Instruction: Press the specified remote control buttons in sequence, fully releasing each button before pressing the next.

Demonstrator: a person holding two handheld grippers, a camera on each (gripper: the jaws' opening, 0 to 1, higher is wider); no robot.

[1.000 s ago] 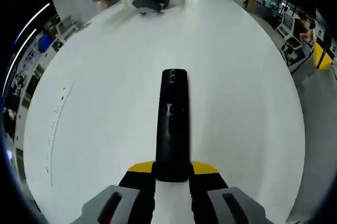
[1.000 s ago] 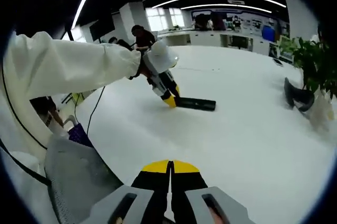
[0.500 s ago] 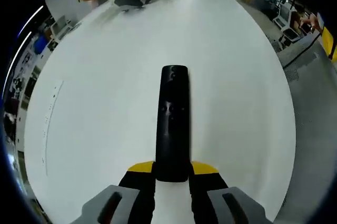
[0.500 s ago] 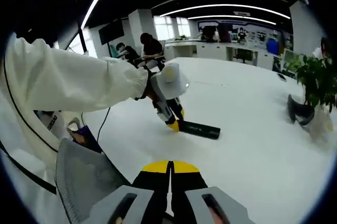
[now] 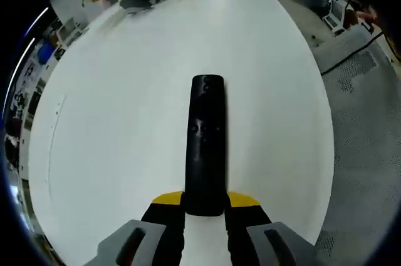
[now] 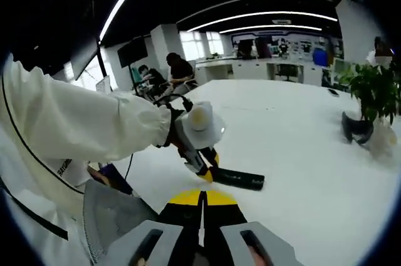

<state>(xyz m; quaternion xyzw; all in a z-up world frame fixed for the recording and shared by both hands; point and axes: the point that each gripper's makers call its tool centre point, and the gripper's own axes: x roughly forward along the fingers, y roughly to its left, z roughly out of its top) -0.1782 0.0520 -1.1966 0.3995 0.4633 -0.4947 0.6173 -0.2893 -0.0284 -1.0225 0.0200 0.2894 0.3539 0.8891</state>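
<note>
The left gripper (image 5: 205, 206) is clamped on the near end of the remote control (image 5: 206, 141), its yellow-tipped jaws closed against both sides of the black body. The remote's long axis runs straight ahead along the jaws, button face up, just above or on the white table (image 5: 113, 122); contact cannot be confirmed. In the right gripper view the same remote (image 6: 237, 179) projects to the right from the left gripper (image 6: 205, 172), which is carried by a white-sleeved arm (image 6: 75, 134) reaching in from the left. The right gripper (image 6: 202, 204) has its jaws pressed together with nothing between them, and its closed tips point toward the remote from a short way off. Judgement: the right gripper is the pressing tool, and it must travel forward and down onto the button face while the left holds steady. A potted plant (image 6: 369, 94) stands well apart at the far table edge.
</note>
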